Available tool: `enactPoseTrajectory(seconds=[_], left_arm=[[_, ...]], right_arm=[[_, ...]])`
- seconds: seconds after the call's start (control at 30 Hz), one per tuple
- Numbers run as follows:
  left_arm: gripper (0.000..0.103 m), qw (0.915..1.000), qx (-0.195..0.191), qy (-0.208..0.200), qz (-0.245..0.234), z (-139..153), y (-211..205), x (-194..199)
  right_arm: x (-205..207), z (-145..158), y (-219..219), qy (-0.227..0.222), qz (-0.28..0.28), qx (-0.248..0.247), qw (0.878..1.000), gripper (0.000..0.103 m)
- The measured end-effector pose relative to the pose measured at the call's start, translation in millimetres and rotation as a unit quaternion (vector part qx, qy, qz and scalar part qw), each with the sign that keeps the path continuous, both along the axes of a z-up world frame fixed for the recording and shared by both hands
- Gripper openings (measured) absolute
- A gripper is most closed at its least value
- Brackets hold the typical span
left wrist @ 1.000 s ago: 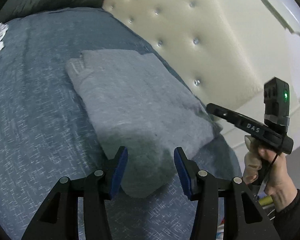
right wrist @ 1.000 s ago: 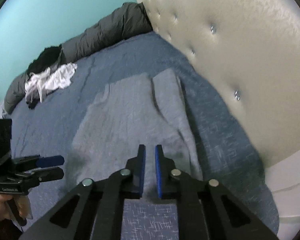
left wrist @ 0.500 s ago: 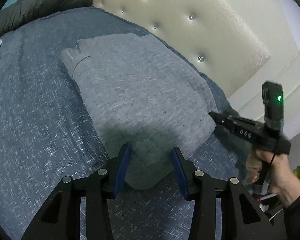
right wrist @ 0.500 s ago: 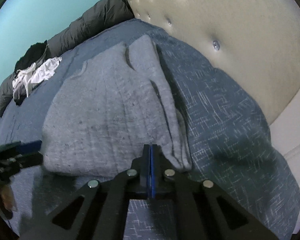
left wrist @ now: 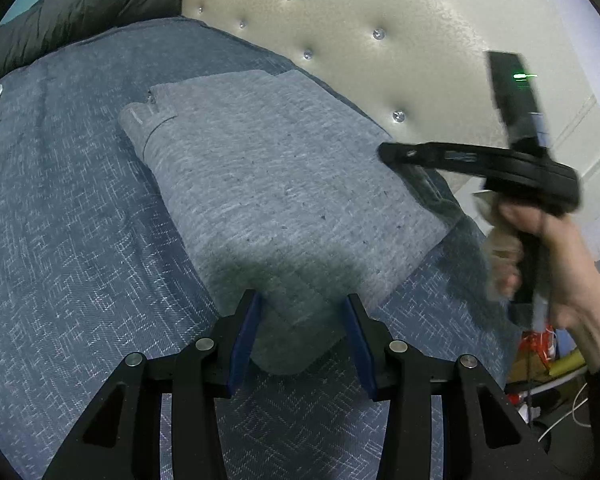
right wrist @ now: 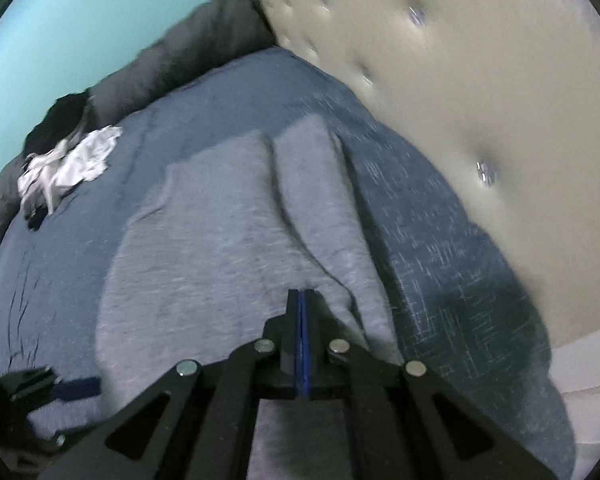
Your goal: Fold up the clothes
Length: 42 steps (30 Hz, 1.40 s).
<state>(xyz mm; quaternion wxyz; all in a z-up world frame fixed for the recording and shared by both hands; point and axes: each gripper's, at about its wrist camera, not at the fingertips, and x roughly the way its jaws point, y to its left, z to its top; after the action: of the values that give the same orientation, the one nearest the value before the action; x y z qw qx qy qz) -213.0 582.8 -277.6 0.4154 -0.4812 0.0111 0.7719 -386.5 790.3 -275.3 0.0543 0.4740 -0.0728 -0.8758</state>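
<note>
Grey garment [left wrist: 276,184]: partly folded, flat on the blue bedspread [left wrist: 60,240], just beside the cream tufted headboard [left wrist: 380,20].
Left gripper [left wrist: 302,320]: fingers spread, the garment's near corner between the blue pads, no clear pinch.
Right gripper [right wrist: 302,300]: fingers pressed together, over the garment's headboard-side edge; whether cloth is caught, cannot tell.
White cloth [right wrist: 68,164]: crumpled, well apart from the headboard.
</note>
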Motion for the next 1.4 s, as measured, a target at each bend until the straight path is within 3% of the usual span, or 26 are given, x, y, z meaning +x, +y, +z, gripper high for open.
enactPoseTrajectory(seconds=[0.27, 0.43, 0.63, 0.8, 1.1, 1.4], left_arm=[[0.046, 1.0000, 0.003, 0.003, -0.005, -2, 1, -1], [0.046, 1.0000, 0.000, 0.003, -0.007, 0, 0, 0], [0.046, 0.9999, -0.008, 0.006, -0.004, -1, 2, 3], [0.046, 0.9999, -0.016, 0.004, -0.001, 6, -1, 4], [0.046, 0.9998, -0.011, 0.014, 0.011, 34, -21, 16], [0.046, 0.9991, 0.000, 0.036, 0.023, 81, -49, 34]], right_arm=[[6, -7, 18, 0.009, -0.037, -0.040, 0.998, 0.000], [34, 12, 17, 0.047, -0.029, -0.035, 0.998, 0.000], [65, -9, 35, 0.030, -0.050, -0.024, 0.998, 0.000], [78, 2, 43, 0.045, -0.072, -0.042, 0.996, 0.000], [103, 25, 30, 0.062, -0.069, -0.047, 0.995, 0.000], [133, 61, -3, 0.087, -0.073, -0.055, 0.992, 0.000]])
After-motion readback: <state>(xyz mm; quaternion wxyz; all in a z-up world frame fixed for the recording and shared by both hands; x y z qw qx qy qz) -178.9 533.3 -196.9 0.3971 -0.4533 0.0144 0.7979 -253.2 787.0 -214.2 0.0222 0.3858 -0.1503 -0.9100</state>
